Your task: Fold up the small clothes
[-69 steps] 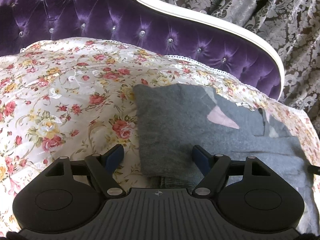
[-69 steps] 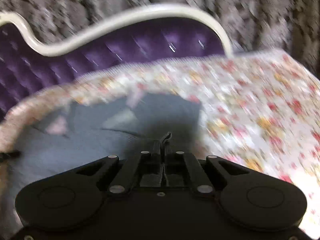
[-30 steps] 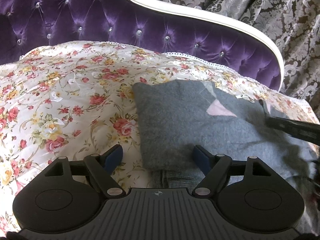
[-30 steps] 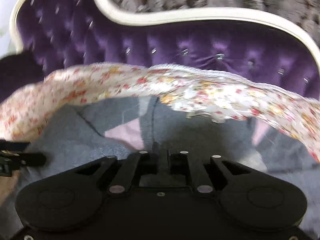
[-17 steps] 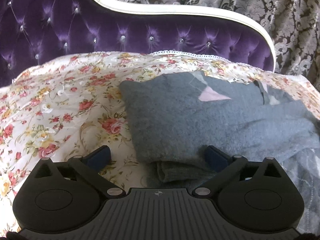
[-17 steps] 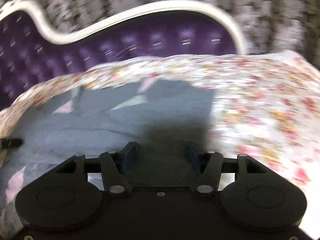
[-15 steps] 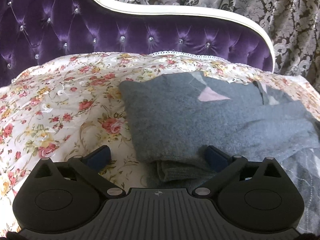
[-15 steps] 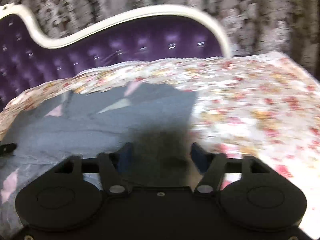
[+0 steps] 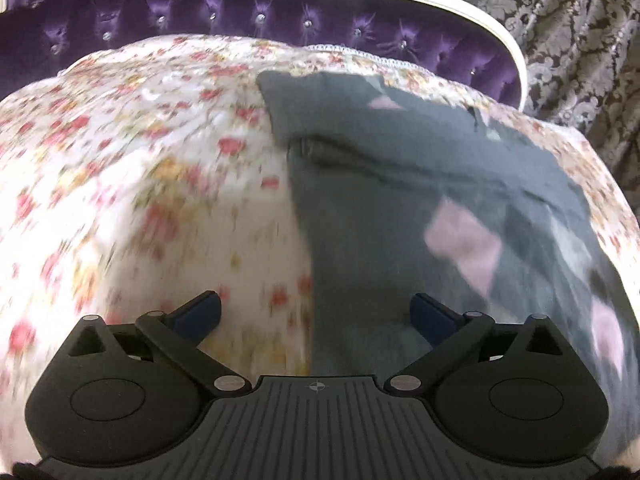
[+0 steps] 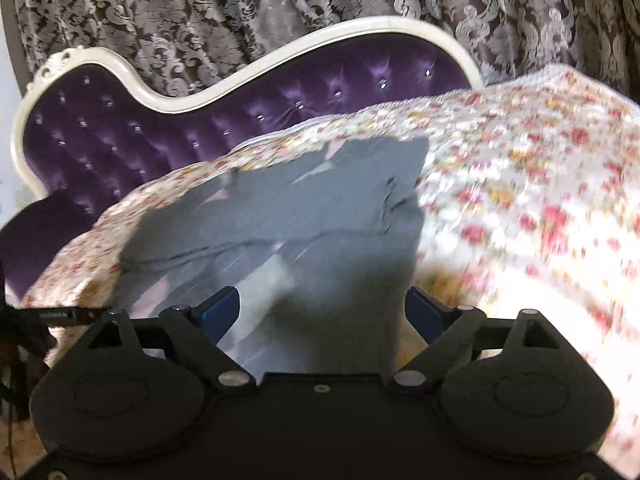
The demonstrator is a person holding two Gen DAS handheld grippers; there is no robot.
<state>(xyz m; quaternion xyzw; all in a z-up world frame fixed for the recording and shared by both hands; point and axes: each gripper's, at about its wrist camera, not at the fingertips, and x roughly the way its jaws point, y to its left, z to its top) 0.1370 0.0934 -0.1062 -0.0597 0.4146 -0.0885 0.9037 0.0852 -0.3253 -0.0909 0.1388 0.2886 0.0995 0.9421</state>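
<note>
The grey sweater (image 9: 400, 208) lay folded on the floral bedspread (image 9: 140, 168) of the bed, close to the purple tufted headboard (image 9: 280, 20) at the far edge. In the left wrist view the left gripper (image 9: 316, 312) hung above the sweater's near left edge, its fingers (image 9: 198, 312) spread as wide as they go, one over bare bedspread and the other over the knit, neither pressing on anything. In the right wrist view the right gripper (image 10: 322, 308) hovered over the near end of the sweater (image 10: 304, 216), its jaws having just been opening, with the fabric below the gap but no pad gripping it. Both grippers tilted downward toward the bed. The sweater's long axis ran from the near edge of the bed toward the headboard, with a folded layer lying across its far part and pale pink diamond patches (image 9: 464, 240) showing on the nearer part. Patterned curtains (image 10: 280, 12) hung behind the headboard (image 10: 200, 120).
</note>
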